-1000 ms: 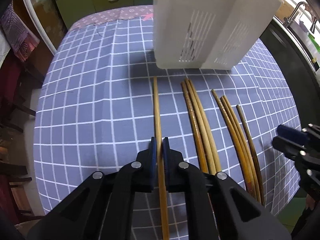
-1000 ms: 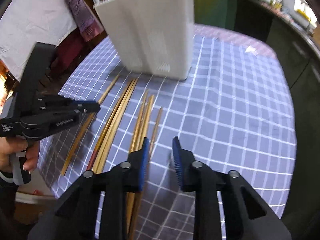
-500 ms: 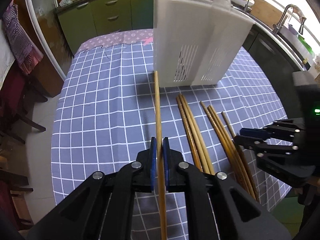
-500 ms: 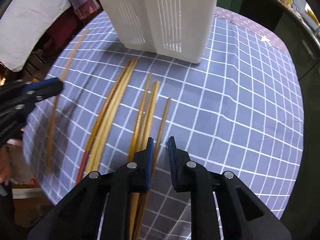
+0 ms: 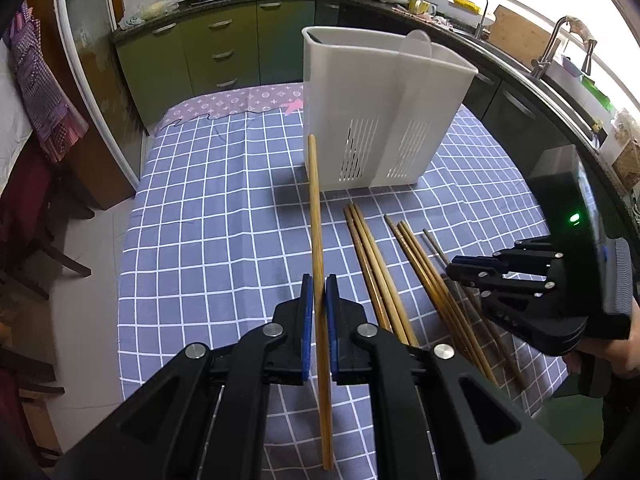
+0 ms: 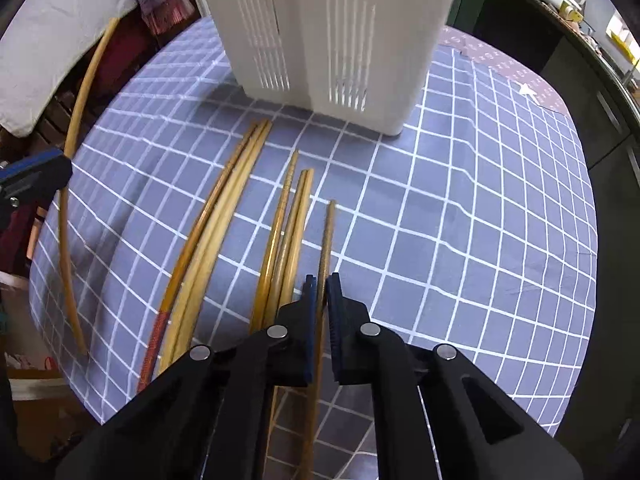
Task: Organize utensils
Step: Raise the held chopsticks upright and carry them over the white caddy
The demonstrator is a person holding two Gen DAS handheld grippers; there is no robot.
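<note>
Here, two black handheld grippers work over a table (image 5: 200, 208) covered in a purple-blue checked cloth. The left gripper (image 5: 319, 292) is clenched on a single light wooden chopstick (image 5: 316, 220), its blue pads pressed to either side; the stick is raised off the cloth and points away towards the base of a tall white plastic utensil holder (image 5: 380, 108) that stands upright at the far middle of the table. The right gripper (image 6: 321, 292) is closed around a darker, thinner chopstick (image 6: 327, 236), the rightmost one of those on the cloth, gripping it near its close end. Just to its left lie three chopsticks (image 6: 286, 240) bunched side by side, and further left another bundle of three (image 6: 216, 224), one with a red patterned end. All point roughly towards the holder. At the right edge of the left view, a person's hand (image 5: 616, 354) grips the right gripper's handle. Behind the table runs a kitchen counter with green cabinets (image 5: 224, 48)
</note>
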